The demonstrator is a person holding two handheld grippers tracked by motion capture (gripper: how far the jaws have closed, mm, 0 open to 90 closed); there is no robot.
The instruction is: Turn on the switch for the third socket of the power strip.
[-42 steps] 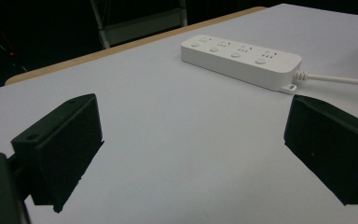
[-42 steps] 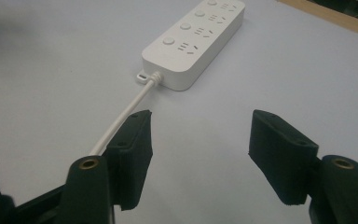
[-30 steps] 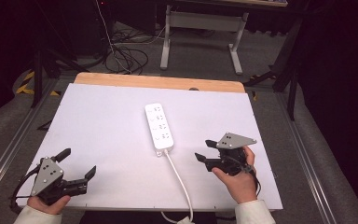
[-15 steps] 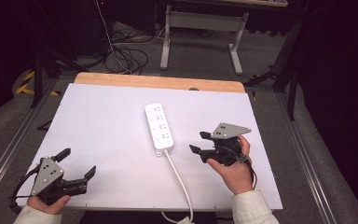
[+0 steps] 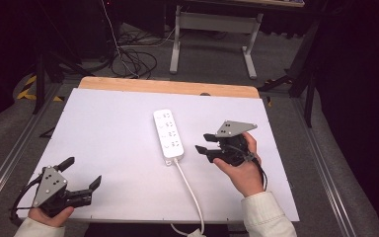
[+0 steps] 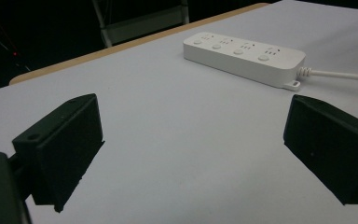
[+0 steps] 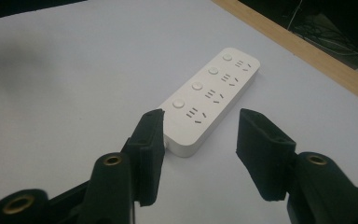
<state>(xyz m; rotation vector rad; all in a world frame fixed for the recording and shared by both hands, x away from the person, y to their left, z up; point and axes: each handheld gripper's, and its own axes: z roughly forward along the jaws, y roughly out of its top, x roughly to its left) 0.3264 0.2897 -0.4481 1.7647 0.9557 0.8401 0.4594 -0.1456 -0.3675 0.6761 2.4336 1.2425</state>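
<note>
The power strip [image 5: 168, 137] is a long, round-cornered bar of smooth white plastic, with a row of round buttons beside four socket groups along its top. It lies flat near the middle of the surface [image 5: 108, 128], its long axis running from the near edge toward the far wooden edge, tilted slightly. Its ribbed white cable [image 5: 190, 190] leaves the near end and trails off the near edge.

The right gripper [image 5: 203, 143], matt black with a grey three-cornered plate on top, hovers just to the right of the power strip's near end, pointing at it. Its jaws have just been closing and stand partly apart, with nothing between them. The left gripper [image 5: 81, 175] sits well to the left of the power strip, at the near edge, jaws spread wide and empty.

The surface is a plain matt white sheet over a pale wooden board. Beyond the power strip lies grey carpet, loose black cables and a grey metal frame in a dark room.
</note>
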